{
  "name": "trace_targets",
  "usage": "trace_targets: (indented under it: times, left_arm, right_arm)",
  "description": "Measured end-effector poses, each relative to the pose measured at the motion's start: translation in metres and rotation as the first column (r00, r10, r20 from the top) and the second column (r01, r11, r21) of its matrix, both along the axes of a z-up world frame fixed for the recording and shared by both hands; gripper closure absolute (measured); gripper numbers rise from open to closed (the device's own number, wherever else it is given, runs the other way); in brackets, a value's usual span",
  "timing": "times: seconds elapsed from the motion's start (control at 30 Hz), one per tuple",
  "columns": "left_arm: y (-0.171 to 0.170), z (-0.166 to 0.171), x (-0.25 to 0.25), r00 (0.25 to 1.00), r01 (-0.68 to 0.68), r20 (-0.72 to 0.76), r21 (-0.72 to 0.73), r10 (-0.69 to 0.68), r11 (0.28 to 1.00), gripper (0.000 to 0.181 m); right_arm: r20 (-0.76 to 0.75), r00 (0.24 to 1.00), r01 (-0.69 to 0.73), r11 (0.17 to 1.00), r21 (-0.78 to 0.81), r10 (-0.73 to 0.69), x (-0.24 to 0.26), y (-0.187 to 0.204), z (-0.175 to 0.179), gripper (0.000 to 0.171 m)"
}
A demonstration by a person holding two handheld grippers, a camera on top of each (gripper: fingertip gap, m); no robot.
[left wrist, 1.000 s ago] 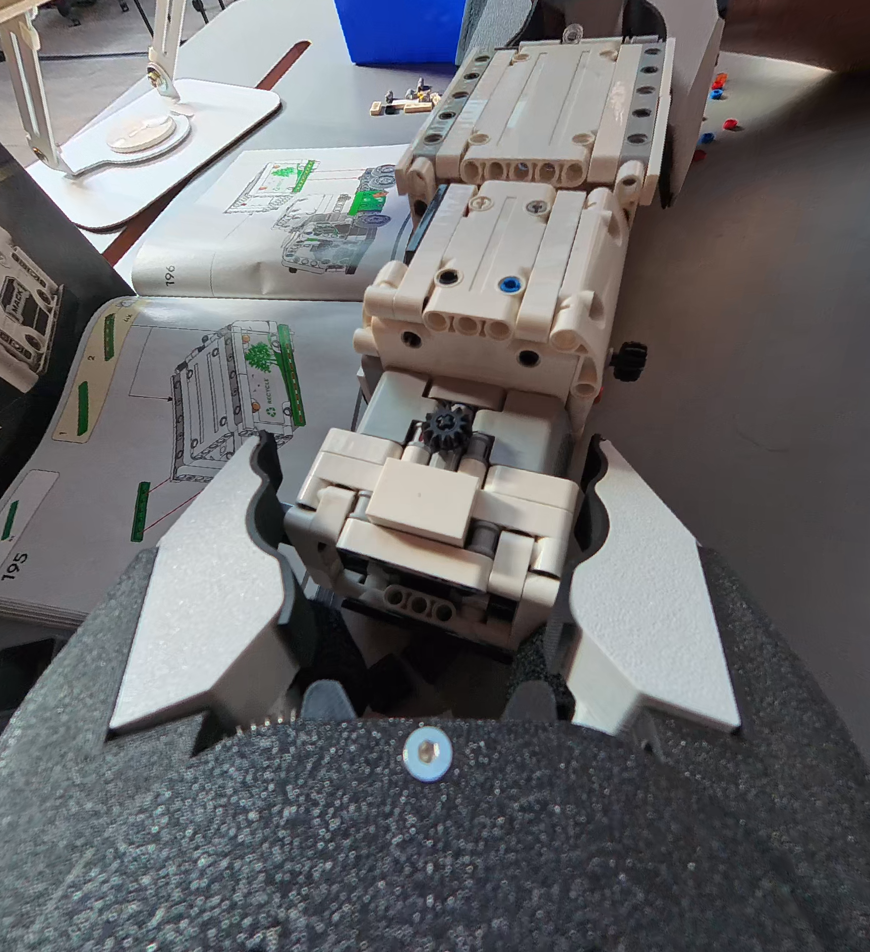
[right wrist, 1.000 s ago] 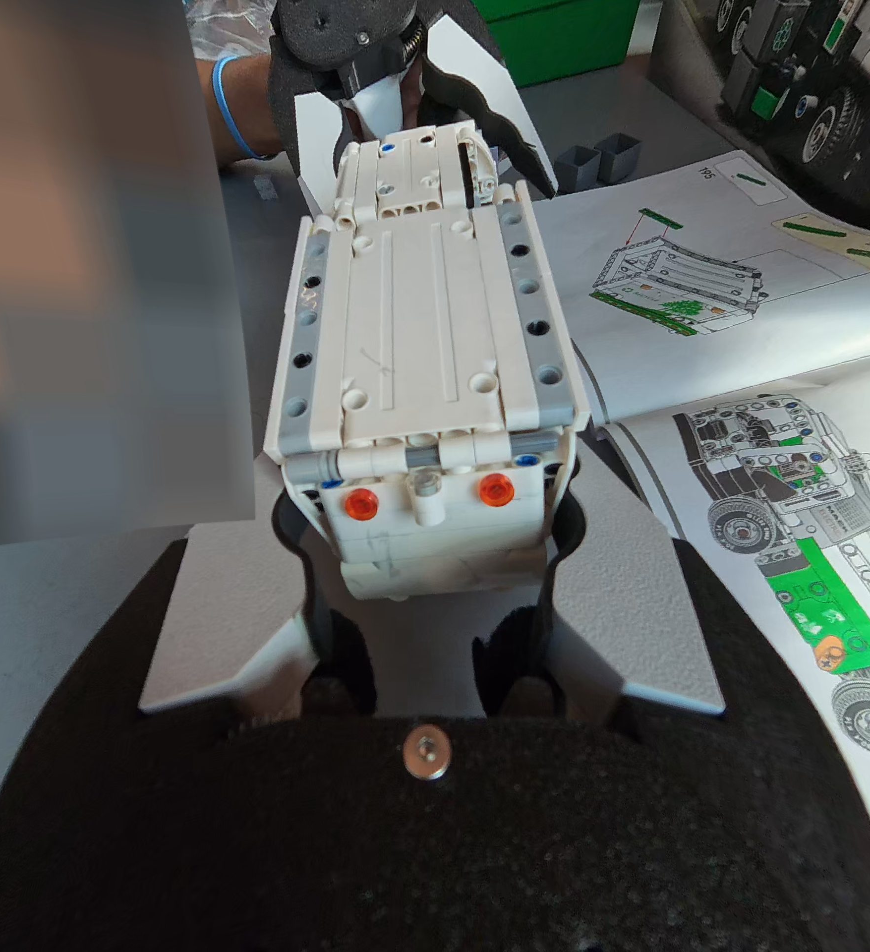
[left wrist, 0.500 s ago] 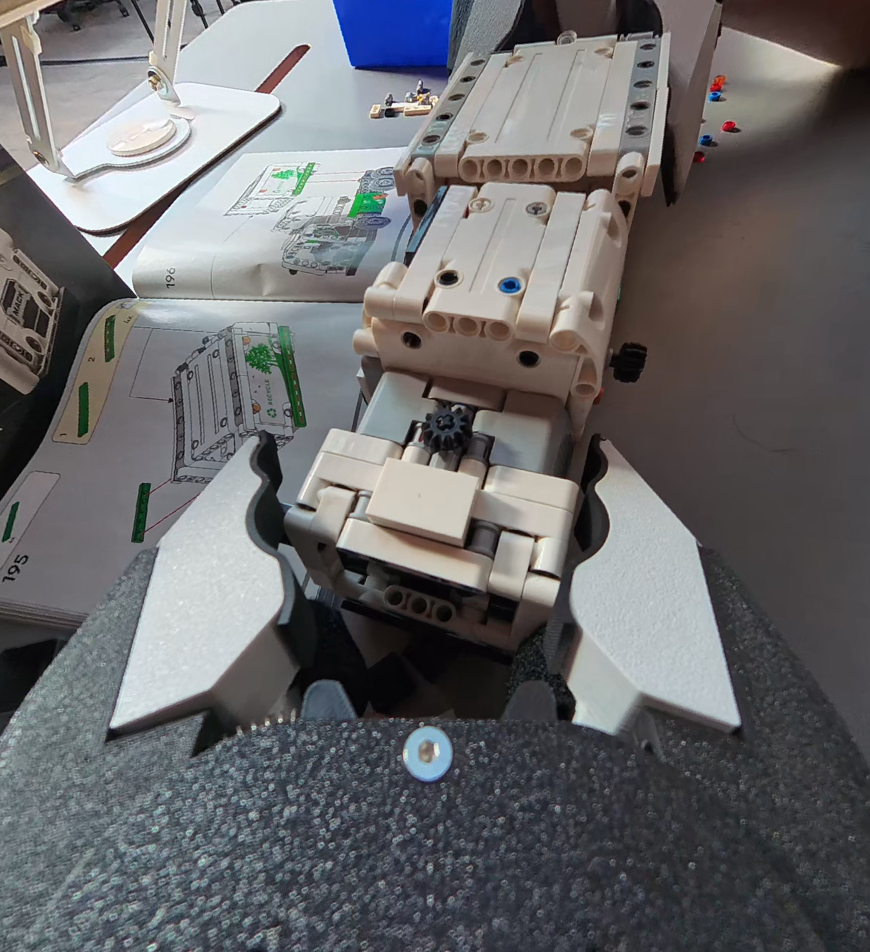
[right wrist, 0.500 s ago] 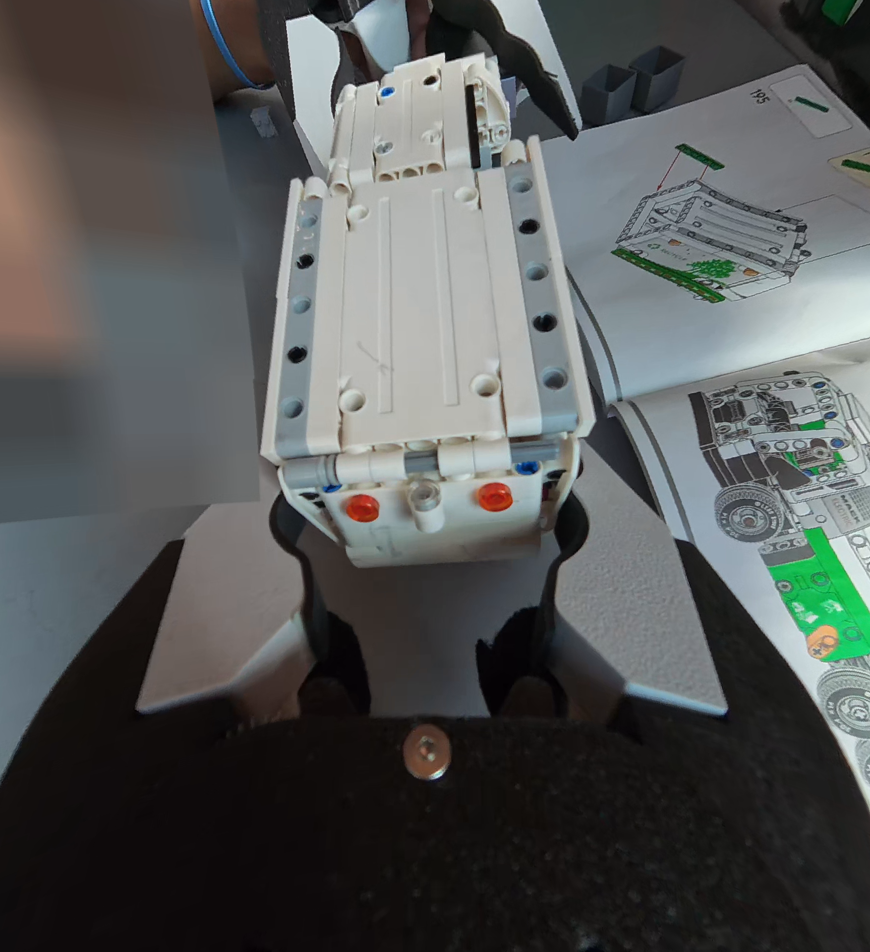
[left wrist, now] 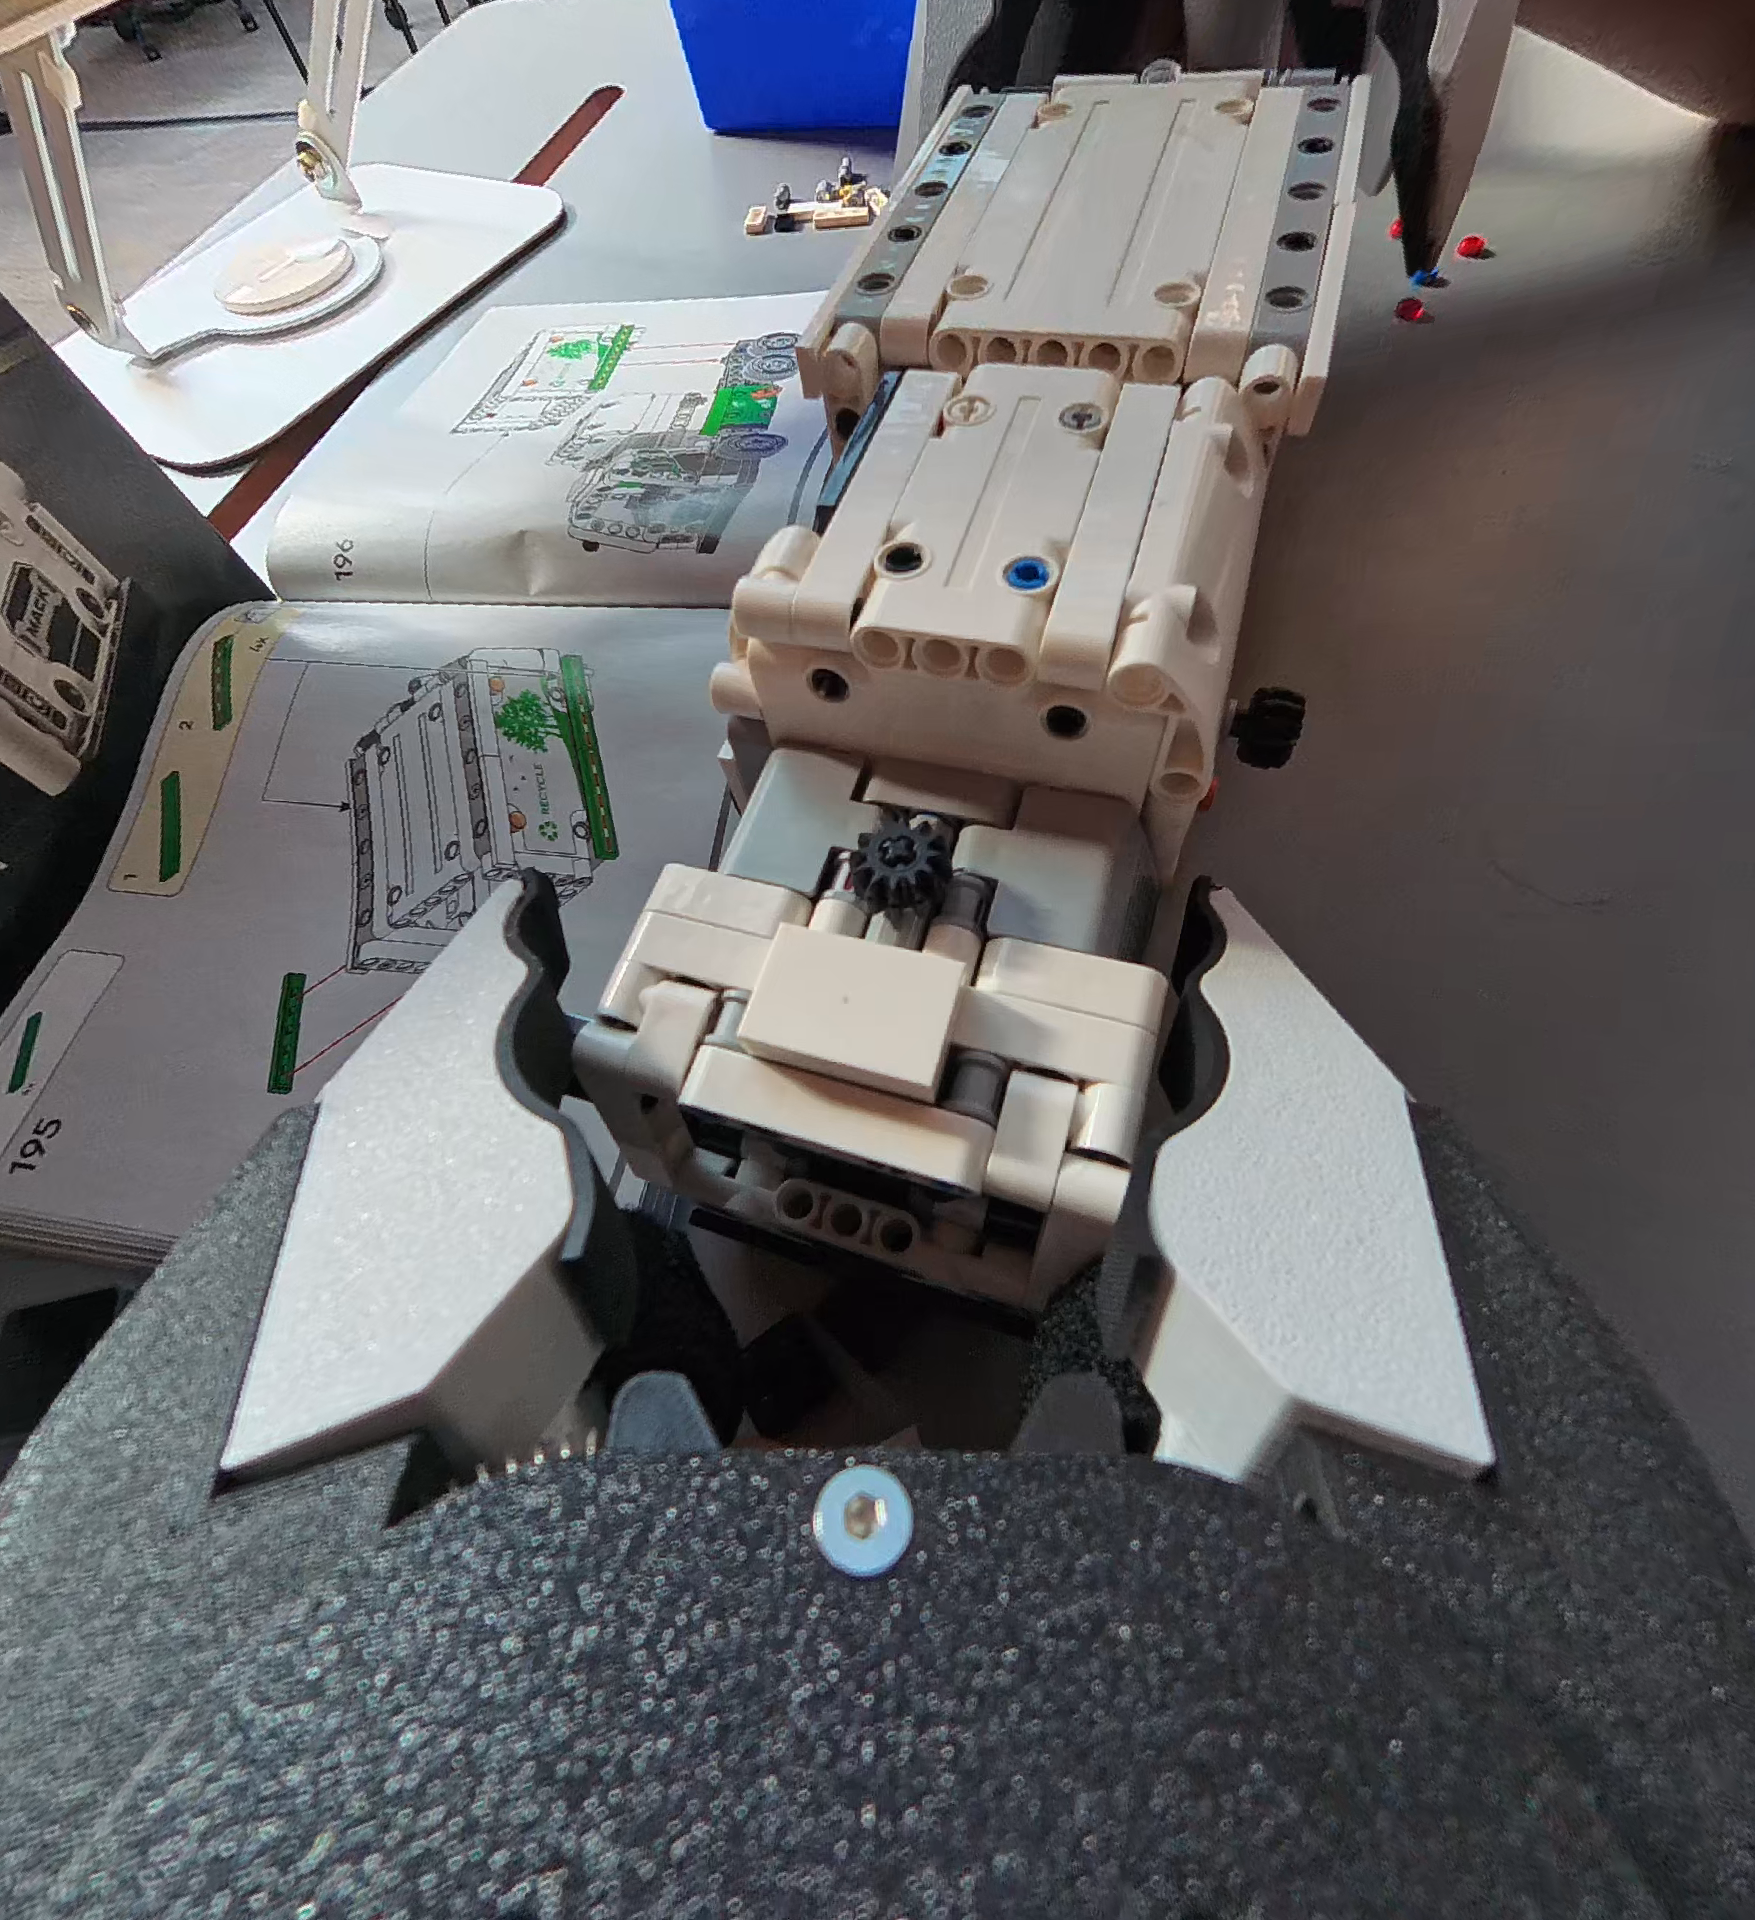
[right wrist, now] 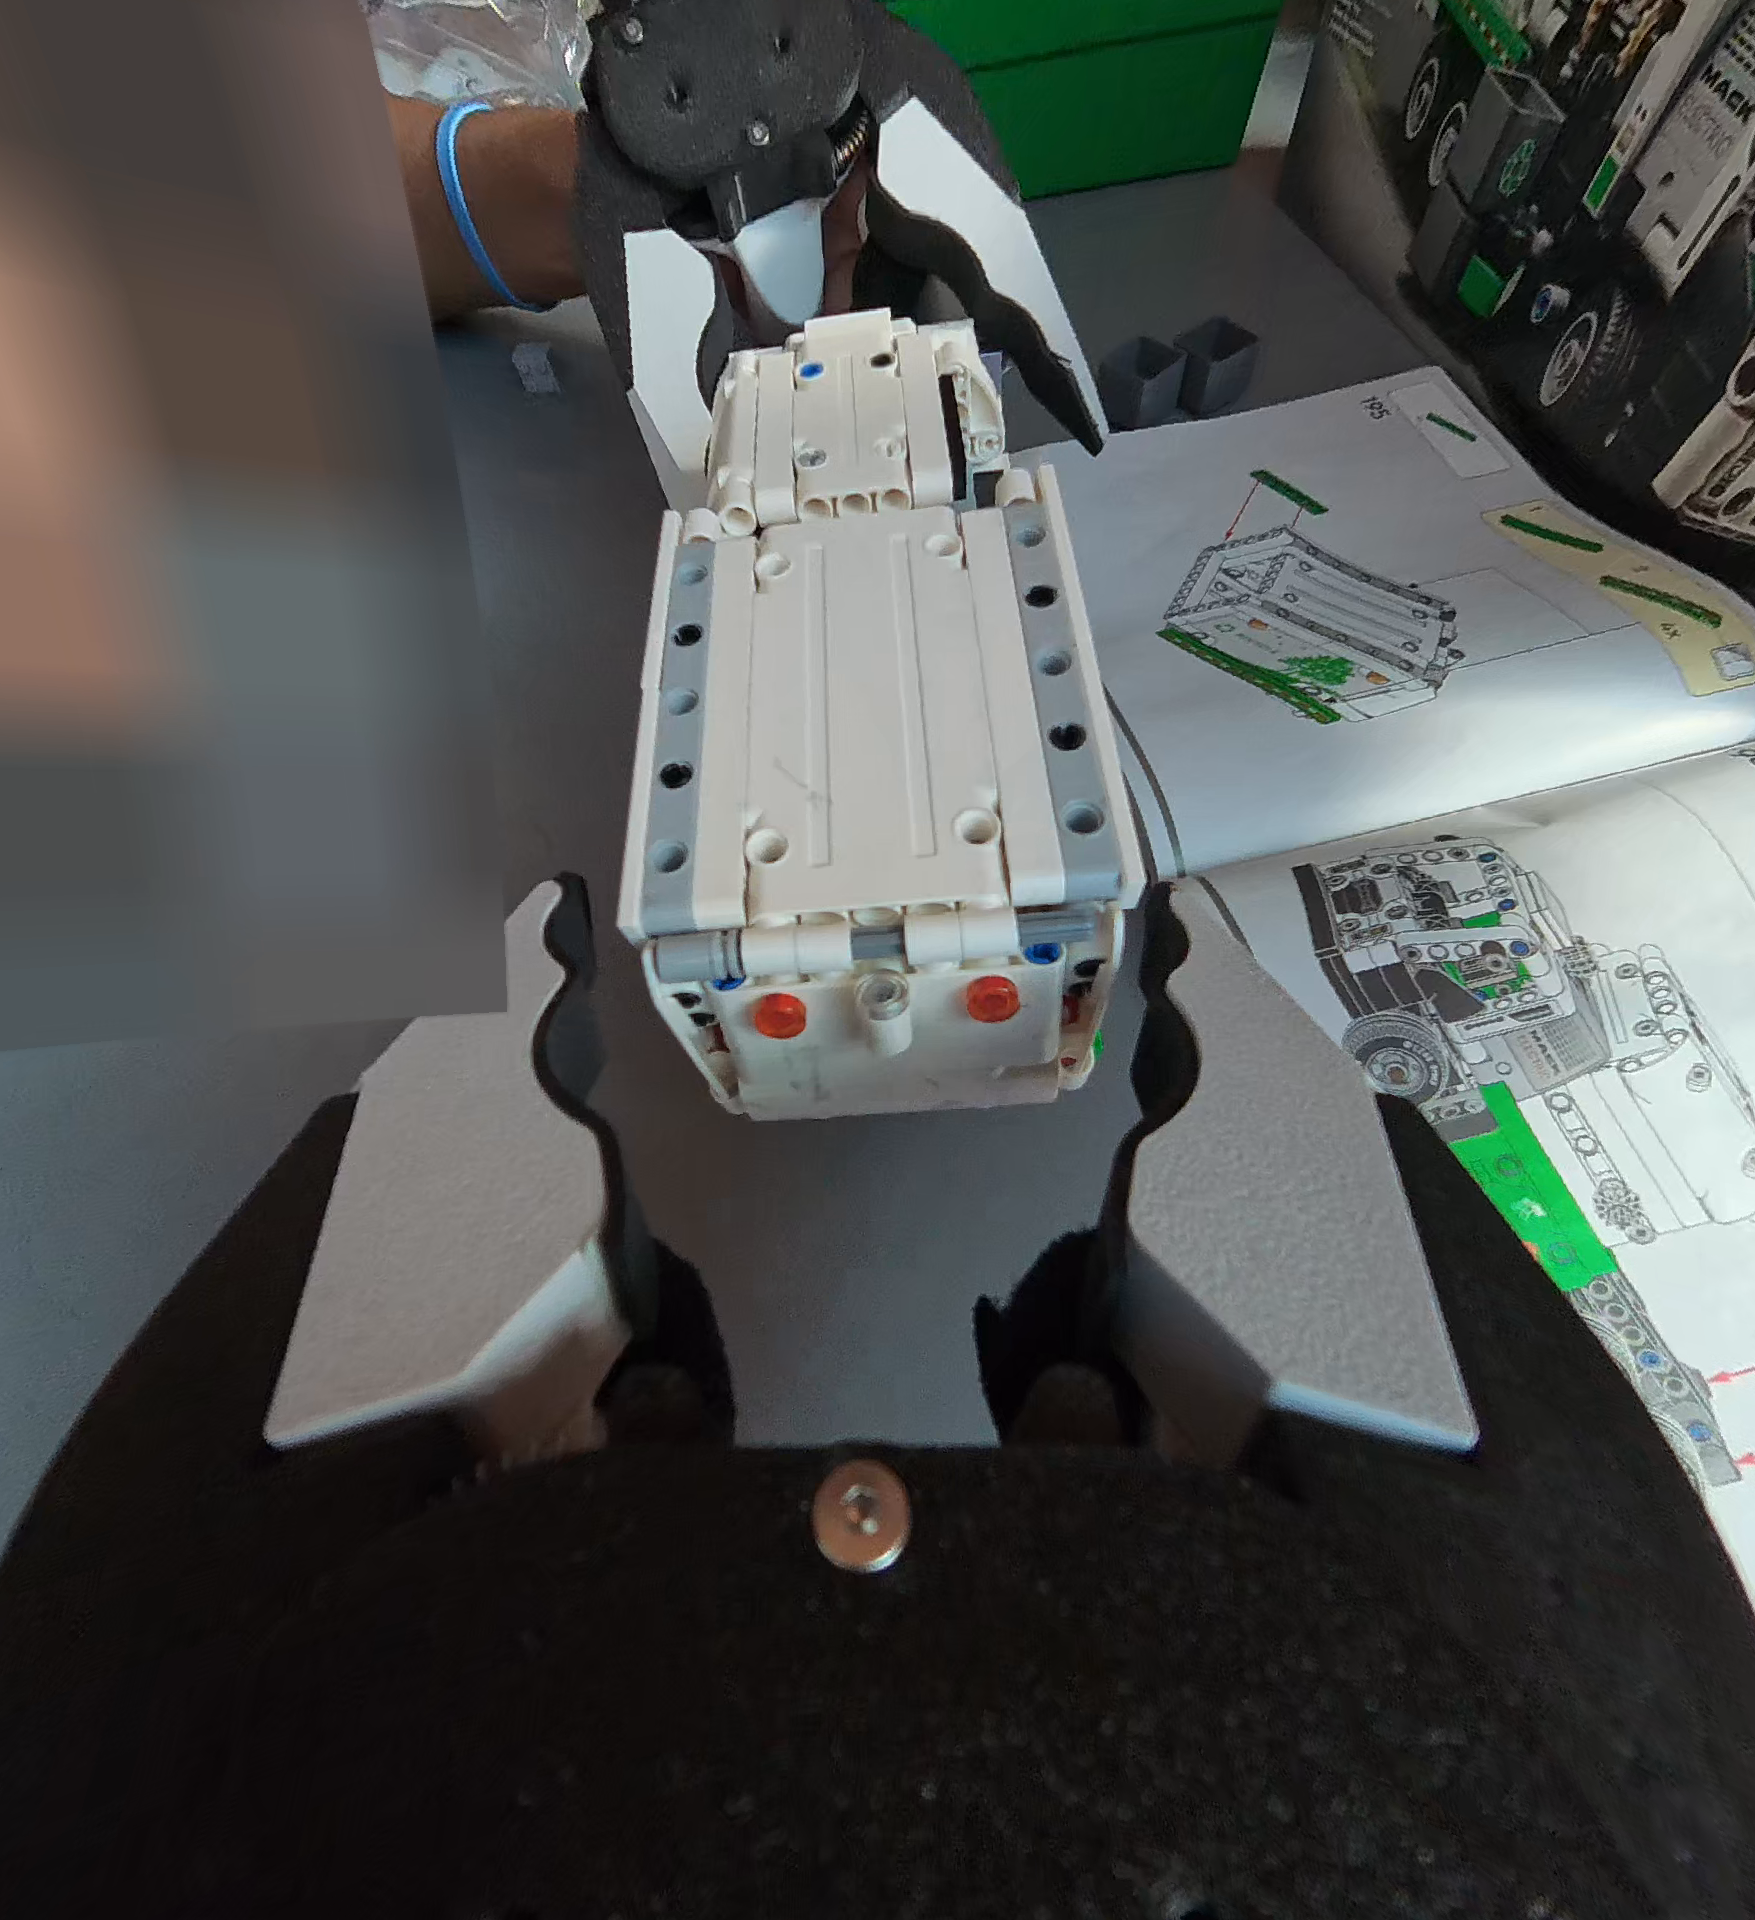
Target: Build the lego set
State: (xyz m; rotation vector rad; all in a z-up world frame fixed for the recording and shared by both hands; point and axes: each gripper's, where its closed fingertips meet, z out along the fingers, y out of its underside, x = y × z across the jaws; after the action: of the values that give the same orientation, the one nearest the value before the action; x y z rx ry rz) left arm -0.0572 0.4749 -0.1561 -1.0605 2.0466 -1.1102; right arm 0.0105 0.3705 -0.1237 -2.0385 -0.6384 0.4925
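Note:
A white lego truck (left wrist: pixel 1018 582) with grey side beams lies lengthwise between my two grippers, over the grey table. My left gripper (left wrist: pixel 868 935) is shut on its cab end, just below a small black gear (left wrist: pixel 899 857). In the right wrist view the truck's rear end (right wrist: pixel 873 1039) with two orange studs faces me. My right gripper (right wrist: pixel 865 904) is open, its fingertips (right wrist: pixel 566 914) standing just off either side of the rear, not touching. The left gripper (right wrist: pixel 852 416) shows at the far end, holding the cab. A right gripper finger (left wrist: pixel 1413 135) shows beside the truck's rear.
An open instruction booklet (left wrist: pixel 437 831) lies left of the truck, and in the right wrist view (right wrist: pixel 1372 675) to its right. A blue bin (left wrist: pixel 790 52), a white stand (left wrist: pixel 312 270), loose small pieces (left wrist: pixel 1413 307), a green bin (right wrist: pixel 1091 83), two grey cups (right wrist: pixel 1185 364) and the set's box (right wrist: pixel 1631 208) surround it.
My right gripper has opened, let go of the truck's rear and drawn back a little. My left gripper keeps its hold on the cab end.

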Motion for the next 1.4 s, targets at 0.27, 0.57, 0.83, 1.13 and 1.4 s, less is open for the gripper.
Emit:
trace_targets:
  times: [0.27, 0.57, 0.83, 1.13, 1.4]
  left_arm:
    - [0.000, -0.001, 0.000, 1.000, -0.014, -0.010, 0.019, 0.014, 1.000, 0.067]
    - [0.002, 0.006, -0.006, 0.998, -0.026, -0.050, 0.059, 0.029, 0.998, 0.058]
    - [-0.023, 0.083, -0.023, 0.992, -0.050, -0.106, 0.171, 0.069, 0.984, 0.057]
    - [-0.028, 0.042, 0.000, 0.810, 0.224, -0.573, 0.503, 0.128, 0.835, 0.050]
    - [-0.026, 0.027, 0.006, 0.718, 0.286, -0.694, 0.370, 0.058, 0.884, 0.084]
  right_arm:
    - [0.004, 0.999, 0.038, 0.999, -0.031, -0.038, 0.006, -0.010, 0.001, 0.061]
    - [0.048, 0.994, 0.102, 0.994, -0.047, -0.100, 0.007, -0.017, -0.006, 0.050]
    - [-0.020, 0.960, 0.277, 0.957, -0.089, -0.279, 0.010, -0.054, 0.017, 0.073]
    - [-0.289, 0.767, 0.521, 0.819, -0.238, -0.572, -0.025, -0.091, -0.029, 0.101]
    - [-0.447, 0.645, 0.577, 0.778, -0.247, -0.620, -0.004, -0.051, -0.023, 0.091]
